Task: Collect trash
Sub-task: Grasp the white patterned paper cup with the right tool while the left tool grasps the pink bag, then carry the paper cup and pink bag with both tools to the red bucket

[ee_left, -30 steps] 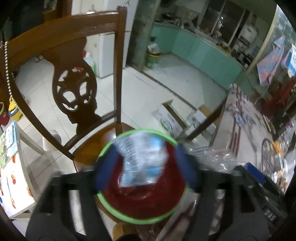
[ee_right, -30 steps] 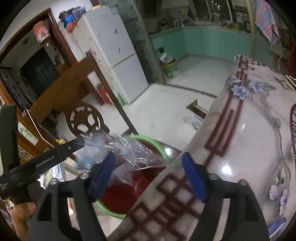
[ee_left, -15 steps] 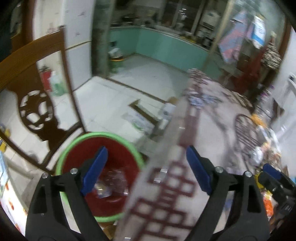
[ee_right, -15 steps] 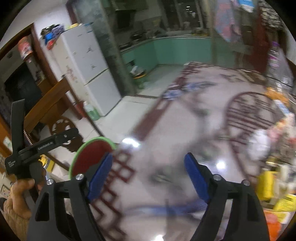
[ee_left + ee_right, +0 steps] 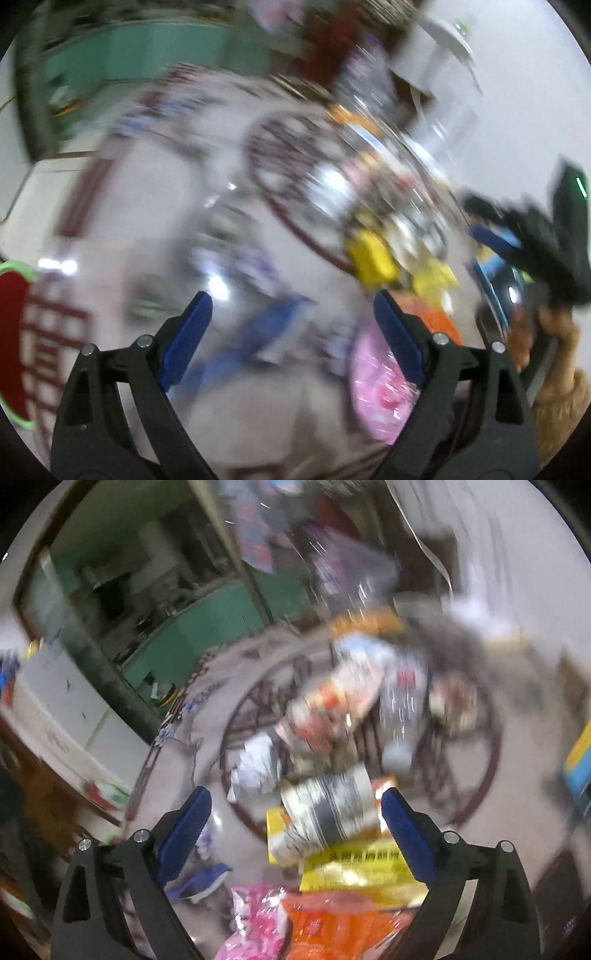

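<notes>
My left gripper (image 5: 291, 295) hangs over the glossy patterned table (image 5: 147, 206), jaws wide apart and empty; the view is heavily blurred. A pink wrapper (image 5: 376, 398) lies below its right finger. The red bin with a green rim (image 5: 18, 267) shows at the far left edge. My right gripper (image 5: 296, 792) points down at a pile of trash and its jaws are opening, with nothing pressed between them. Under it lie a striped silver packet (image 5: 328, 812), a yellow packet (image 5: 362, 867), an orange wrapper (image 5: 340, 923), the pink wrapper (image 5: 255, 919) and crumpled white paper (image 5: 255, 768).
A clear bottle (image 5: 402, 709) and more packets lie farther back on the table's round red motif. A blue-and-white item (image 5: 199, 882) lies by the right gripper's left finger. A hand (image 5: 546, 332) holds the other tool at the right. A white fridge (image 5: 55, 701) stands left.
Both grippers swung away from the red bin and over the table's trash pile. The clear plastic each one held a second ago is gone from the jaws, which now stand wider.
</notes>
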Motion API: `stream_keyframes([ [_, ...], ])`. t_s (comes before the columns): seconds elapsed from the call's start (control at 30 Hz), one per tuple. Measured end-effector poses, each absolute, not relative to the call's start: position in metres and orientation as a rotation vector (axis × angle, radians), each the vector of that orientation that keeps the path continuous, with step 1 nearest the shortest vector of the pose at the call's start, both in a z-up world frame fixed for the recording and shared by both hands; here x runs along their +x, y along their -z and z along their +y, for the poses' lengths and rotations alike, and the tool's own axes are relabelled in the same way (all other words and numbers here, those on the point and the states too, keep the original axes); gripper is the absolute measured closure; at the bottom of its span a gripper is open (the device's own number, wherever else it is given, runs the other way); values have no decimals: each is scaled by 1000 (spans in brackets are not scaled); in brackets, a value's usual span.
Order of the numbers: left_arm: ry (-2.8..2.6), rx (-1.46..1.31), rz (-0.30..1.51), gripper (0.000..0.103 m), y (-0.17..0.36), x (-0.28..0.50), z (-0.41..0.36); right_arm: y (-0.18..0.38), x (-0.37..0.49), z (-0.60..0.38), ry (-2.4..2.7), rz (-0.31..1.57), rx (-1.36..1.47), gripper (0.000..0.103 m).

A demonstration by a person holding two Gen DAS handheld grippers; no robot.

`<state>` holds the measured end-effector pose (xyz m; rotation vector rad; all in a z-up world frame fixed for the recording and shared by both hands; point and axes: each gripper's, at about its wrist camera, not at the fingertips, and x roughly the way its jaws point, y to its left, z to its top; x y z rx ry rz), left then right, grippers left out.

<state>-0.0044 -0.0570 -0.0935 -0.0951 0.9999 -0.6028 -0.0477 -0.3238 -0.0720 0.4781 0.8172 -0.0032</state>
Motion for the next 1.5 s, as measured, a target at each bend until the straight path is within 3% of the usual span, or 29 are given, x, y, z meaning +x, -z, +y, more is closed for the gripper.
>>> stream_keyframes([
  [0.33,724,11,1159,16,141,-29,-124,97,-29,-330,6,898,587,14],
  [0.43,709,46,1168,21,151,-33,-127,105,-25,-334,32,912,601,14],
  [0.53,714,82,1151,39,153,-37,-131,111,-21,-336,59,924,592,18],
  [0.6,714,104,1138,58,154,-40,-131,115,-21,-337,68,934,581,25],
  [0.67,724,100,1146,70,155,-37,-131,117,-20,-336,67,936,568,28],
  [0.7,726,91,1151,71,154,-36,-129,116,-20,-335,68,937,555,45],
  [0.73,723,78,1152,72,153,-35,-127,117,-19,-333,68,945,532,54],
  [0.77,719,68,1152,75,153,-34,-124,118,-18,-331,61,953,520,61],
  [0.8,714,63,1150,85,152,-31,-123,119,-18,-330,55,955,520,69],
  [0.87,702,49,1118,93,144,-29,-117,119,-18,-328,31,951,527,73],
  [1.03,672,39,1048,94,128,-28,-105,112,-22,-325,15,924,524,80],
  [1.5,619,28,890,94,92,-16,-87,89,-30,-316,-25,837,510,80],
])
